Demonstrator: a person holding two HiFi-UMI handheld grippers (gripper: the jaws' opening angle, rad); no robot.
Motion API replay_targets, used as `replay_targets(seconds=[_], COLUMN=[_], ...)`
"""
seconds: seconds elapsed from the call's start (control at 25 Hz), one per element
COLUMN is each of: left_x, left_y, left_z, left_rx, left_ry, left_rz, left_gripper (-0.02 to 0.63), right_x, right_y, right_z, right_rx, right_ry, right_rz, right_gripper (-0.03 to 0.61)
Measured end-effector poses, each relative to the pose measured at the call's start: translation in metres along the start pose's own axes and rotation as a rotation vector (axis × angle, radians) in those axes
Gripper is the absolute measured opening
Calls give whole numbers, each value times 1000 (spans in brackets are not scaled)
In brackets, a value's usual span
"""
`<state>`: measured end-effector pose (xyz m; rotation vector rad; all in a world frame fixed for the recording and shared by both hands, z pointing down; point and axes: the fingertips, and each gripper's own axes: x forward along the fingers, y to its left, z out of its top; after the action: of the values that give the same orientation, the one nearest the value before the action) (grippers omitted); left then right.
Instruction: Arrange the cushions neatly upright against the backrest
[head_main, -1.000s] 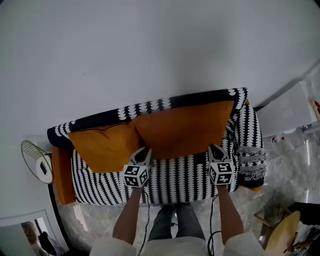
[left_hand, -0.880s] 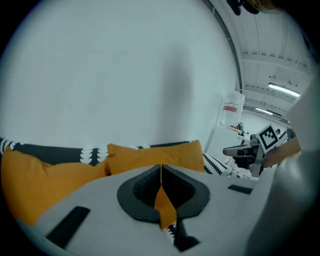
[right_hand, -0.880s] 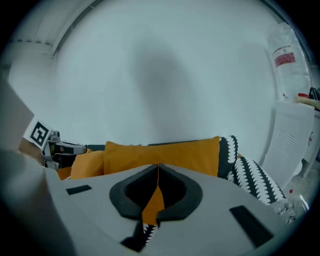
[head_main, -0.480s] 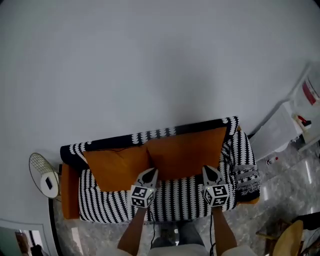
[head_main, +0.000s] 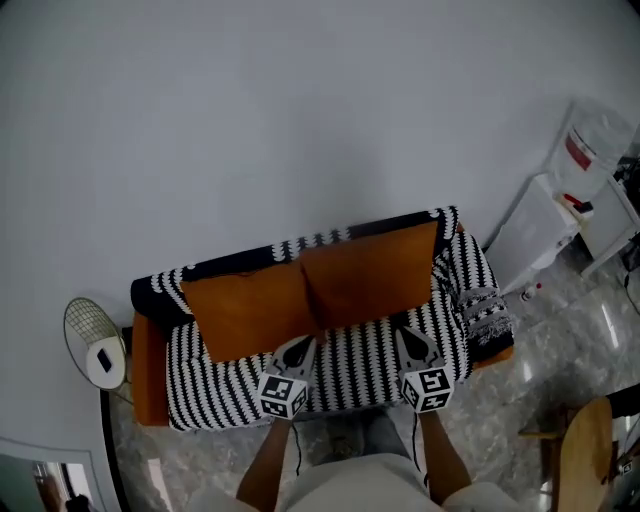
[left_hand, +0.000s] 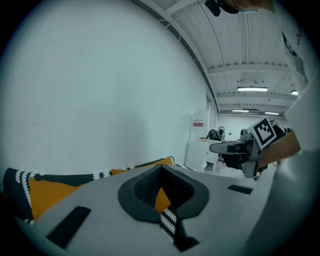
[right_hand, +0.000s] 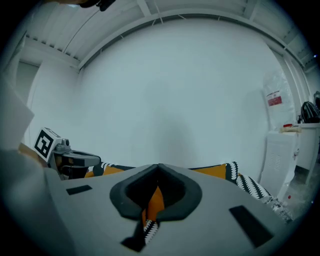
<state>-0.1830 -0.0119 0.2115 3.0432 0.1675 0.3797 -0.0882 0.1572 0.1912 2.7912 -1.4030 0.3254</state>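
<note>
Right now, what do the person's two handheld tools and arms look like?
Both the left tool and the right tool are pale grey wedges narrowing to a point, lined with dark textured pads. Each carries a cube of black-and-white square markers at its rear, and a thin dark cable trails back along each forearm. The forearms are bare; the top is light-coloured.

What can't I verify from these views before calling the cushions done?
- Head view: where the orange cushions meet the sofa, partly behind left gripper and right gripper.
- Gripper views: most of the sofa, blocked by the shut jaws.
- Head view: red label, too small.
</note>
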Motion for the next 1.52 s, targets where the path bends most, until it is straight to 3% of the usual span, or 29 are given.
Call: replay_targets(seconds=[0.32,0.64,1.52], left_x=[-96,-145,-177], left_y=[-50,-89,-113], left_z=[-8,-18,-26], left_rx=[10,12,2], left_ry=[-30,-49,-69], left_rz=[-14,-34,-31], left_gripper=[29,29,29], right_x=[-99,-162,-188], right_y=[62,90,117], right_z=[6,-15,-19], right_rx=[-72,-79,-98], right_ry=[-14,15,3], right_rz=[-27,-54,-26], right_gripper=[28,28,28])
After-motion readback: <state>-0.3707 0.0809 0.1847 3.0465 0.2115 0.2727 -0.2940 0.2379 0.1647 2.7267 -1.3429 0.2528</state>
